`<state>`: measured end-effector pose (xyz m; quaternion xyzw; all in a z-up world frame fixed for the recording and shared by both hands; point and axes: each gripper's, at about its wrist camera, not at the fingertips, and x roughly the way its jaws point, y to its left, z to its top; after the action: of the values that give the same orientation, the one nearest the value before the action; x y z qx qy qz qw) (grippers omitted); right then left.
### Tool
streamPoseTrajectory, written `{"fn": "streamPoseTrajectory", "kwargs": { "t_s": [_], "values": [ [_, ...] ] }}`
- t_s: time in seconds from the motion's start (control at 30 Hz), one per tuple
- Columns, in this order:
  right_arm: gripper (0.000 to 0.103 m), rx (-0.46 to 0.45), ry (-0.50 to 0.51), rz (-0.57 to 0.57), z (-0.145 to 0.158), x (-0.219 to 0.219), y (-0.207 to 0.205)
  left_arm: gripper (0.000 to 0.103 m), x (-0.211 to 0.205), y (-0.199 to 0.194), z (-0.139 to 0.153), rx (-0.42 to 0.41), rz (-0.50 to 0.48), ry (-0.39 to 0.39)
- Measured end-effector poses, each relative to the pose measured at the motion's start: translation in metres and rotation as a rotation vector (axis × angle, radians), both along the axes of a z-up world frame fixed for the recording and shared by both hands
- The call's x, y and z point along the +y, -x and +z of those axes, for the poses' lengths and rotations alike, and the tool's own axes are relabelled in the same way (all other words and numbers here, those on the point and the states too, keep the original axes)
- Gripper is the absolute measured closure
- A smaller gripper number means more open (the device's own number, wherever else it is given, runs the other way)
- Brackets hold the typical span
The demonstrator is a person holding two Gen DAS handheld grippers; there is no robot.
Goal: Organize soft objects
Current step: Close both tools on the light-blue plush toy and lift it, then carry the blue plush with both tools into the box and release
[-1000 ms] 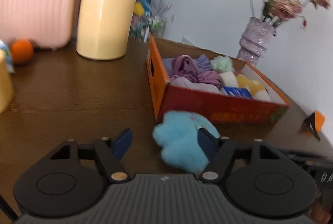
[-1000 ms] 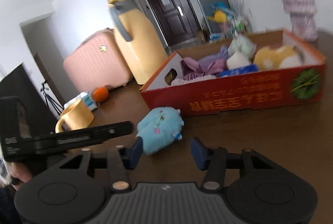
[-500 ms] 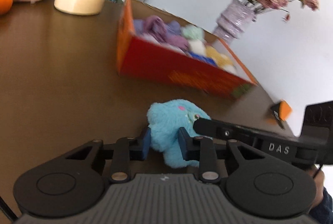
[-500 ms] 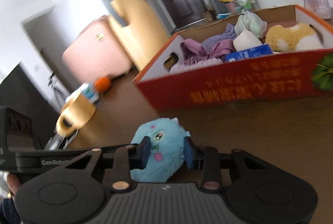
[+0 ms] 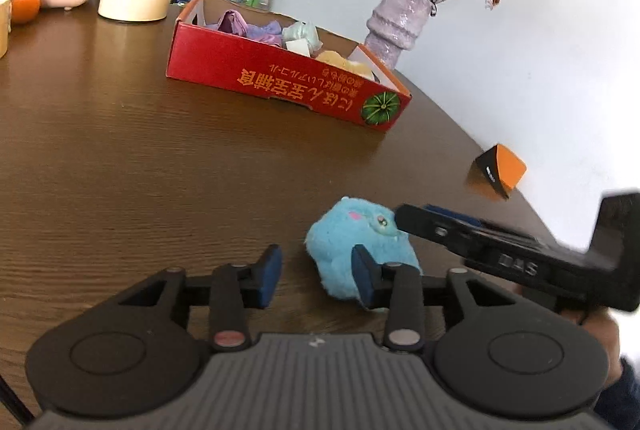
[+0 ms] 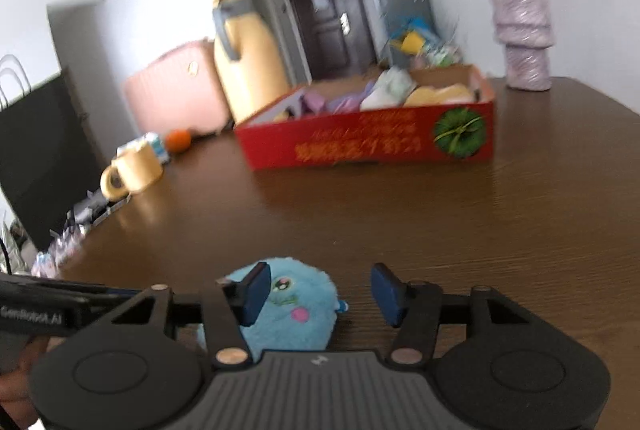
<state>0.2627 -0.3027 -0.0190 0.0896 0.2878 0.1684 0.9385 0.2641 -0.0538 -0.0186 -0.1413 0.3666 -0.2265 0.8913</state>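
Whereas half a second ago both grippers pinched the blue plush, their jaws have just been opening and the toy is now free. In the left wrist view the left gripper stands partly open with bare table between its pads; the plush lies just off to the right of the gap, behind the right-hand pad, which overlaps it. Whether that pad touches the fur I cannot tell. From the right, the other tool's finger reaches to the toy's face.

In the right wrist view the right gripper is moderately wide. There the plush sits low and left in the gap, close by the left pad, well clear of the right pad. Neither tool holds anything.

Ahead of both tools, well apart from the toy, the red box has also receded since a second ago; it already carries folded cloths and other soft pieces.

So the toy rests on the table, away from the box, not stowed. By my judgement it needs a fresh grip by one tool, then a carry forward over the near wall.
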Motion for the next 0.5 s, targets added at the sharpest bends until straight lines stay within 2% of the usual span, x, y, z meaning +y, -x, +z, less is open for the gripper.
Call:
{"fn": "streamPoseTrajectory", "kwargs": {
  "t_s": [0.13, 0.2, 0.23, 0.27, 0.33, 0.37, 0.5],
  "values": [
    [0.048, 0.036, -0.111, -0.023, -0.01, -0.014, 0.009, 0.061, -0.005, -0.002, 0.0, 0.01, -0.001, 0.028],
    [0.057, 0.062, -0.148, -0.029, -0.018, -0.015, 0.006, 0.063, -0.012, -0.006, -0.003, 0.02, -0.009, 0.031],
    [0.06, 0.073, -0.164, -0.033, -0.021, -0.014, 0.003, 0.066, -0.015, -0.01, -0.006, 0.035, -0.013, 0.04],
    [0.064, 0.08, -0.19, -0.034, -0.024, -0.015, 0.001, 0.074, -0.016, -0.012, -0.009, 0.044, -0.02, 0.055],
    [0.076, 0.097, -0.258, -0.03, -0.03, -0.019, 0.0, 0.079, -0.02, -0.015, -0.014, 0.061, -0.042, 0.082],
    [0.078, 0.101, -0.279, -0.023, -0.031, -0.02, -0.002, 0.085, -0.022, -0.015, -0.017, 0.055, -0.043, 0.079],
    [0.08, 0.101, -0.283, -0.02, -0.033, -0.018, -0.004, 0.087, -0.022, -0.013, -0.02, 0.047, -0.034, 0.068]
  ]
}}
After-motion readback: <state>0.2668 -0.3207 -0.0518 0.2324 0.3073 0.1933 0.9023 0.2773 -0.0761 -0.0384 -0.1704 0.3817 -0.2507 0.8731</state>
